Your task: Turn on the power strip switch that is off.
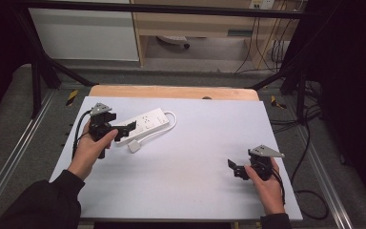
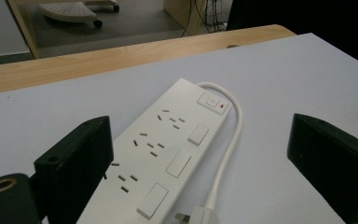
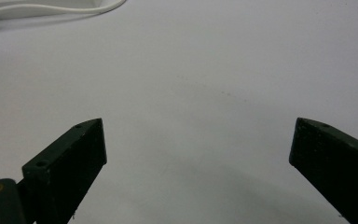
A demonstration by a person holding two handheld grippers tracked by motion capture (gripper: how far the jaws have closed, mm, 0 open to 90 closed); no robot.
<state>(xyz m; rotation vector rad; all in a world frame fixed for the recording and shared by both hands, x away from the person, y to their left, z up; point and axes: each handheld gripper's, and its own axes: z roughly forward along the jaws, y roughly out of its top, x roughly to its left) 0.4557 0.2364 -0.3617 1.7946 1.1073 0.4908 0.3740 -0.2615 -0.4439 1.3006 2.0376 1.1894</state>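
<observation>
Presently left tongs [image 2: 200,163] gape wide at the white plastic power strip [image 2: 161,149]; right tongs [image 3: 198,163] gape over bare bench [image 3: 205,84].

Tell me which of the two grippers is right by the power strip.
The left gripper: its open jaws point at the near end of the white power strip. The right gripper sits far off near the table's right edge over bare surface.

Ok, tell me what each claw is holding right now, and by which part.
Nothing is held. The left claw is open at the near end of the white power strip, not closed on it. The right claw is open over the bare mat.
</observation>
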